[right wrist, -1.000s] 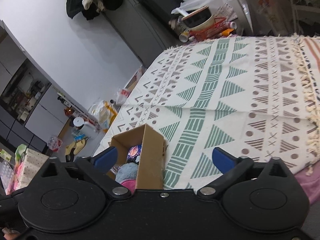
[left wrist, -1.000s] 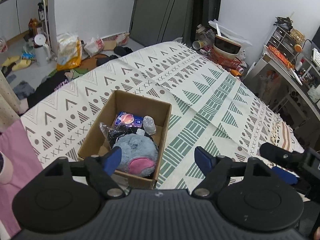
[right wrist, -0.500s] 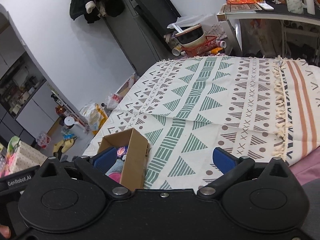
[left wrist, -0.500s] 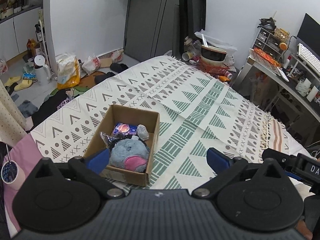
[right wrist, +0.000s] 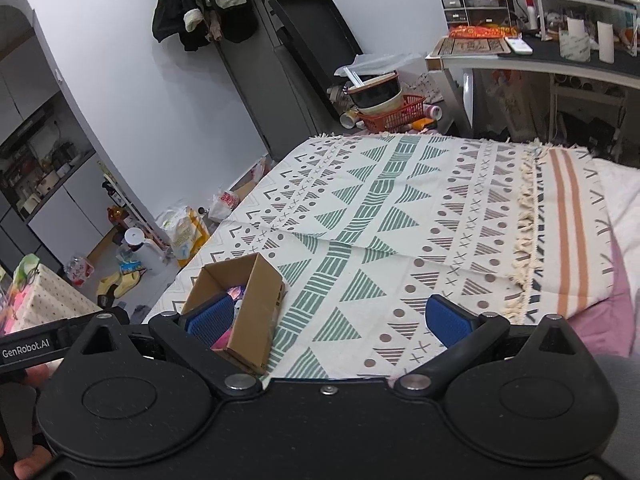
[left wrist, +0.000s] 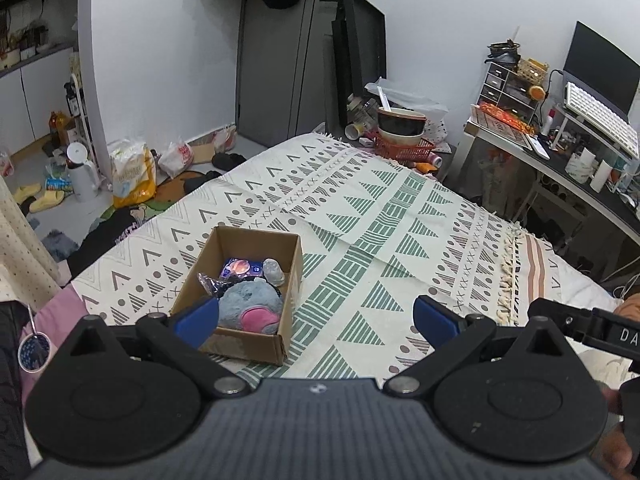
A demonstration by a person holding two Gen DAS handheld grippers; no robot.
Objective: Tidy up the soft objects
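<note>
A brown cardboard box (left wrist: pixel 291 268) (right wrist: pixel 260 300) sits on the patterned bedspread (left wrist: pixel 380 240) near its left side. Inside lie a grey-blue plush with a pink patch (left wrist: pixel 250 306), a purple packet (left wrist: pixel 240 268), a crinkly dark wrapper (left wrist: pixel 212 284) and a small clear lump (left wrist: pixel 273 271). My left gripper (left wrist: pixel 316 318) hangs open above the bed's near edge, its left pad over the box's near corner. In the right wrist view my right gripper (right wrist: pixel 328 318) is open too, with nothing between its fingers, the box behind its left pad (right wrist: pixel 210 318).
The bedspread's fringed edge (right wrist: pixel 524 232) borders an orange-striped cloth (right wrist: pixel 568 232). A desk with a keyboard (left wrist: pixel 600 112) stands to the right. A red basket holding bowls (left wrist: pixel 402 140) sits beyond the bed. Bags, slippers and clothes litter the floor (left wrist: pixel 128 176) at left.
Both grippers have pulled back and risen away from the box, so the box looks smaller and more of the room shows. Both stay open and empty.
</note>
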